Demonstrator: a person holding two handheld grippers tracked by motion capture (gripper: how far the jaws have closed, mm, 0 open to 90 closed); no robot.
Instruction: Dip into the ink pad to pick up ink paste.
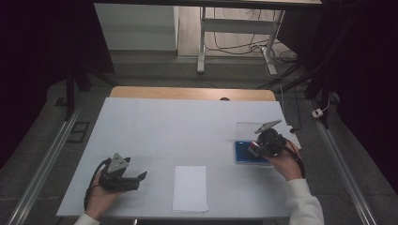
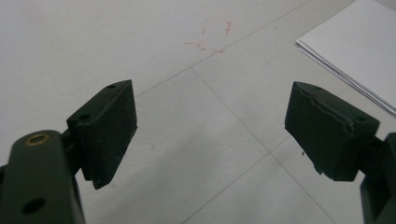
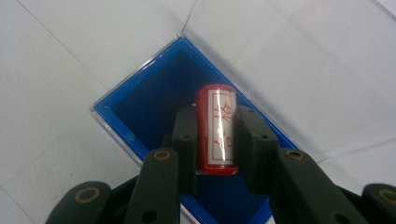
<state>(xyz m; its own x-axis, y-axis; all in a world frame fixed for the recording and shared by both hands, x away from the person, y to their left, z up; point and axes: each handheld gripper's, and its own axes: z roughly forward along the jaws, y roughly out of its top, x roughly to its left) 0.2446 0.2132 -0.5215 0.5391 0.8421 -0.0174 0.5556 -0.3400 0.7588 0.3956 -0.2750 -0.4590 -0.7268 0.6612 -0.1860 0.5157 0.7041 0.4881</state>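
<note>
Your right tool [image 3: 215,140] is clamping a red cylindrical stamp [image 3: 216,128] between its pads, holding it over the blue ink pad [image 3: 140,105] in its clear open case, at about 3 o'clock on the counter [image 1: 164,126]. Your left tool [image 2: 210,135] is resting at 8 o'clock with its pads spread wide and nothing between them, the stack of white paper [image 1: 190,187] lying near it at 6 o'clock.

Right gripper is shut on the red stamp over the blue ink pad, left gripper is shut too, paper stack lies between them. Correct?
Not quite. The left gripper is open: the left gripper view shows its jaws wide apart over bare table, nothing between them. The rest holds: the right gripper is shut on the red stamp over the blue ink pad, and the paper stack lies between them.
</note>
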